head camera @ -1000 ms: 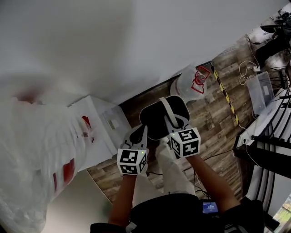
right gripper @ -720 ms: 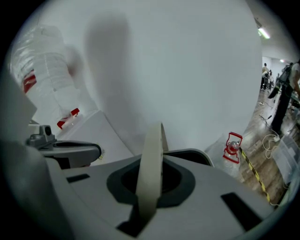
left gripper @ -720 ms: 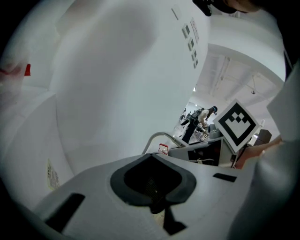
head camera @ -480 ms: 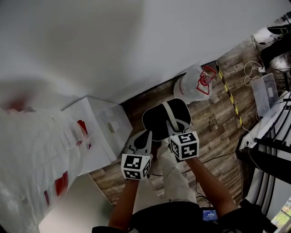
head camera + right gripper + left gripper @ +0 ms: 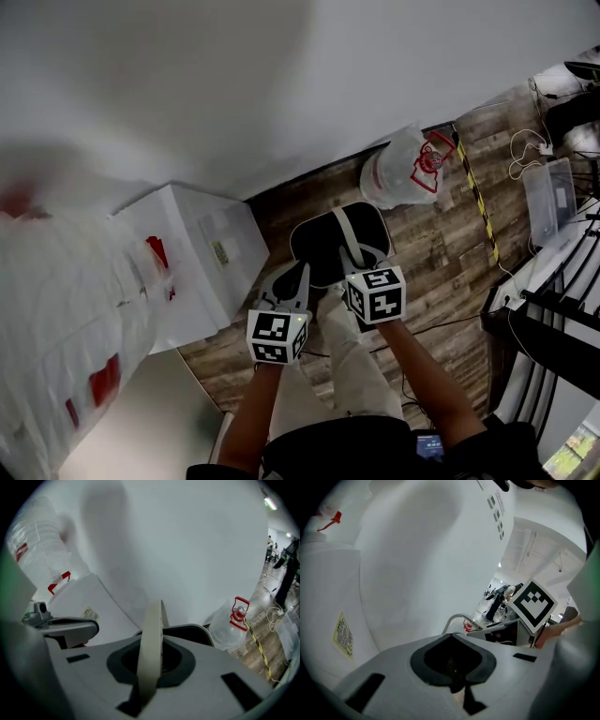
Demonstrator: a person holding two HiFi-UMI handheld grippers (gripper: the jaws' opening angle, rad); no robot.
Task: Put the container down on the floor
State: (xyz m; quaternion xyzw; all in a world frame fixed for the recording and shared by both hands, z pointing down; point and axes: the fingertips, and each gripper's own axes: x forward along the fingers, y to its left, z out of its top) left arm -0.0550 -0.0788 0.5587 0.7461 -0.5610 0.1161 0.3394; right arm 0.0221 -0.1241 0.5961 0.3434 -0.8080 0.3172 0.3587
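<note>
A black container (image 5: 328, 246) with a pale hoop handle (image 5: 350, 232) is over the wood floor near the wall; whether it touches the floor I cannot tell. My right gripper (image 5: 355, 260) is shut on that handle, and in the right gripper view the pale handle (image 5: 151, 648) runs straight between the jaws with the container's black rim (image 5: 190, 633) behind. My left gripper (image 5: 289, 281) is beside the container's left edge. Its jaws (image 5: 457, 686) are shut with nothing visible between them.
A white box (image 5: 192, 258) with a yellow sticker stands left of the container against the wall. A clear bag with red print (image 5: 408, 169) lies beyond it. Yellow-black tape (image 5: 474, 192), cables, a clear bin (image 5: 553, 187) and a dark rack (image 5: 553, 319) are at right.
The head view has swung a little, so more of the white box shows. Both grippers and the container stay roughly where they were, the right one still on the handle.
</note>
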